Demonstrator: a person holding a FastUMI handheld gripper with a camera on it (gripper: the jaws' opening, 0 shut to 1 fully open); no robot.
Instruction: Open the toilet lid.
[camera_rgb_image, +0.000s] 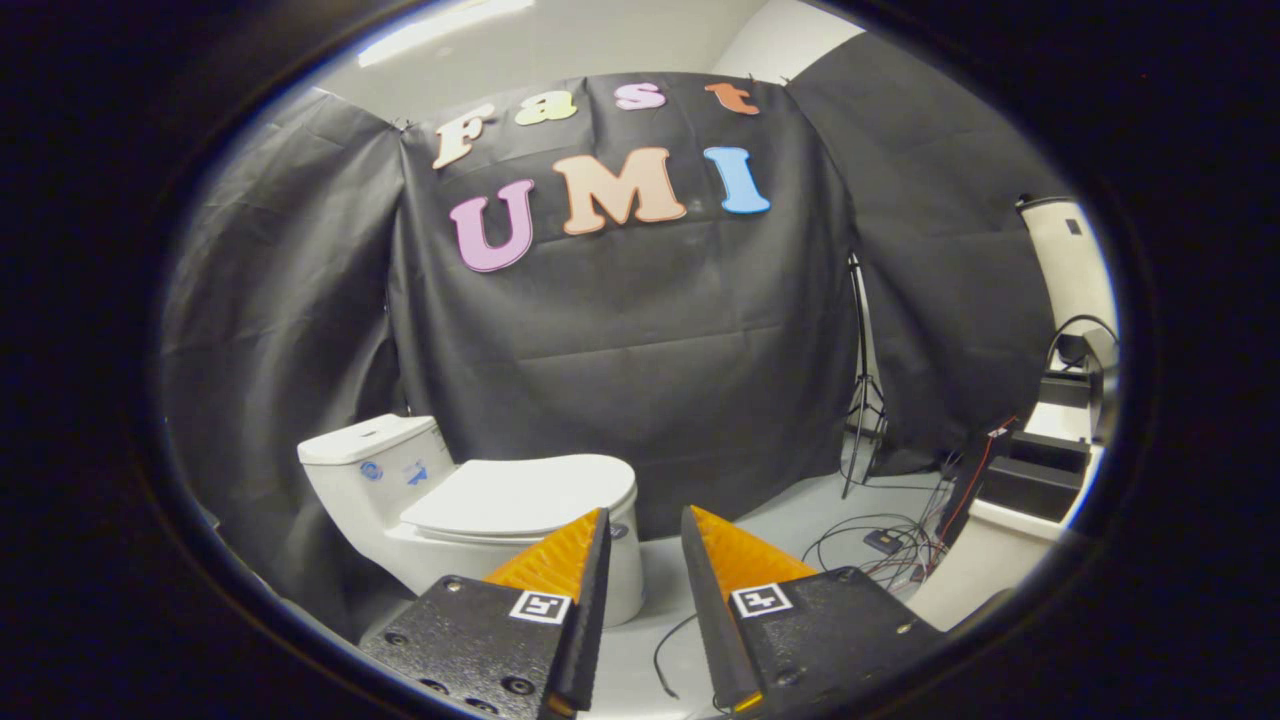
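While the gripper (645, 520) hangs with its fingers apart and nothing between them, the toilet (420, 500) stands just ahead to the left on the floor (790, 520), its lid (520, 495) down flat.

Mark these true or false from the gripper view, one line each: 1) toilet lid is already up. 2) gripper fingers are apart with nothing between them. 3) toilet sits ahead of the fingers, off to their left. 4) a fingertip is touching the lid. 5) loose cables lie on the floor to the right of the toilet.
1) False. The toilet lid lies flat and shut on the bowl.
2) True. The gripper is open; only the floor shows in the gap.
3) True. The toilet stands beyond the fingers, left of them.
4) False. The fingertips stand short of the lid, touching nothing.
5) True. Cables tangle on the floor near a tripod stand.
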